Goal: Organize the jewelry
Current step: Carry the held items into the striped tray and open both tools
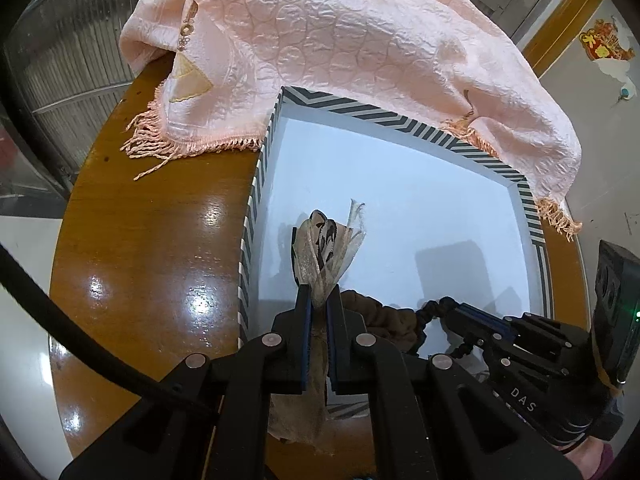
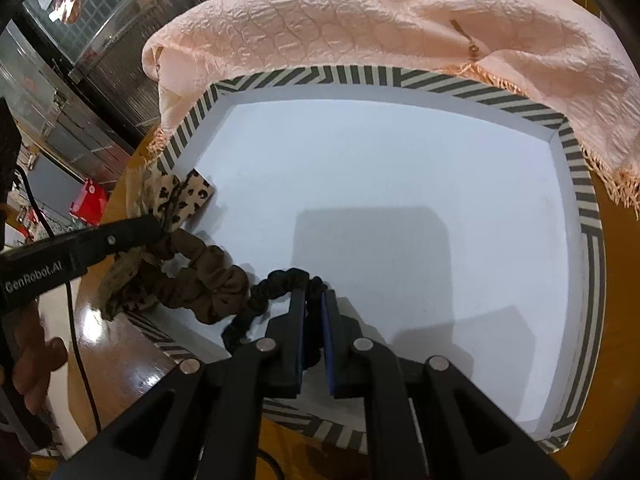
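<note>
Scrunchie chain (image 2: 208,280) lengthwise between both grippers

Bright overhead light, table (image 1: 160,264) glare, fisheye-warped edges.

Glossy round wooden table (image 1: 152,248), pale floor (image 1: 592,92), metal-slatted wall (image 1: 76,76)

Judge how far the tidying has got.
Done: nothing lies loose in the striped tray yet. In hand: the left hand-held gripper pinches a leopard-print scrunchie, the right hand-held gripper a black scrunchie, over its near corner. Left: release them; the pink shawl drapes the rim.
</note>
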`<state>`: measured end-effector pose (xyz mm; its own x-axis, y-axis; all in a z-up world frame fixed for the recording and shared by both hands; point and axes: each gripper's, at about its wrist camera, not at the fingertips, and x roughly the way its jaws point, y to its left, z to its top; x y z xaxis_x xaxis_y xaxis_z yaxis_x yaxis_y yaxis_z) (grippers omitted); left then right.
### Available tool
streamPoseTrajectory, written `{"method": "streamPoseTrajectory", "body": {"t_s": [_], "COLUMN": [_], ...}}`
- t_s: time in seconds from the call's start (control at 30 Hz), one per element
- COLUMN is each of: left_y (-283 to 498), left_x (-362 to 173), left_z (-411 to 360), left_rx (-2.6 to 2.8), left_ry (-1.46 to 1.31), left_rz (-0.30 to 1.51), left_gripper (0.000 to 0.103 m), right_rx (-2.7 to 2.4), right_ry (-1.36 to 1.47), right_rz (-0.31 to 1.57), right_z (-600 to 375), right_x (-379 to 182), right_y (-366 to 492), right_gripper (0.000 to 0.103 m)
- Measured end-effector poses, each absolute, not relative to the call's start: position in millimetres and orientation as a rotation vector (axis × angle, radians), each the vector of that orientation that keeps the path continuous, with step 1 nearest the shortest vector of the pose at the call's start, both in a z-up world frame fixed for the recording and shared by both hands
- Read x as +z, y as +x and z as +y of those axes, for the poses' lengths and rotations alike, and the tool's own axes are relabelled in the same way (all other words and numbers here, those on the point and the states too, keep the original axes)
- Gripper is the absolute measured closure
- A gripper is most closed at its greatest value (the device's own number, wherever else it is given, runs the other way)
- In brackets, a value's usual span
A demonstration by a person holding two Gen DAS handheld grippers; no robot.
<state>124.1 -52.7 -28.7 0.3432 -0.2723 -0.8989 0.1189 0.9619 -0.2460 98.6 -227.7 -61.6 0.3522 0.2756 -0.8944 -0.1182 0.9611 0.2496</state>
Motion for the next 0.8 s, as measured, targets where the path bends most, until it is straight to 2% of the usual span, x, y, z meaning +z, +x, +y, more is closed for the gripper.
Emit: {"method": "streamPoseTrajectory", "body": {"t_s": [0.23, 0.27, 0.33, 0.37, 0.43, 0.53, 0.8], "left_y": [125.1, 124.9, 124.5, 124.0, 121.8, 116.4, 84.6], "left_x": [-31.9, -31.7, -31.1, -30.4, -28.1, -21.4, 5.3], "left_z": [-50.8, -50.1, -47.5, -46.2, -42.5, -35.3, -28.1], "left_rx": [-0.238, -0.235, -0.22, -0.215, -0.211, -0.203, -0.177], "left_ry": [-0.145, -0.149, -0.148, -0.15, -0.167, -0.189, -0.126], "left_rz": [1.196, 1.197, 1.204, 1.204, 1.199, 1.187, 1.117], "left_gripper": [0.098, 0.097, 0.086, 0.084, 0.076, 0.071, 0.07], "right_rx": [0.265, 0.257, 0.238, 0.234, 0.228, 0.219, 0.242], "right_ry": [0.155, 0.155, 0.154, 0.161, 0.179, 0.191, 0.191], "right_rz": [1.181, 1.182, 1.176, 1.171, 1.158, 1.14, 1.081], "right_z": [-225.0, -225.5, -227.9, -229.5, -234.3, -241.0, -246.6], "right_x": [-63.7, -63.1, -62.0, -60.5, -56.1, -46.7, -18.3], "right_y": [99.7, 99.7, 98.0, 97.0, 94.0, 87.8, 57.7], "right_gripper": [0.092, 0.087, 0.071, 0.063, 0.062, 0.062, 0.062]}}
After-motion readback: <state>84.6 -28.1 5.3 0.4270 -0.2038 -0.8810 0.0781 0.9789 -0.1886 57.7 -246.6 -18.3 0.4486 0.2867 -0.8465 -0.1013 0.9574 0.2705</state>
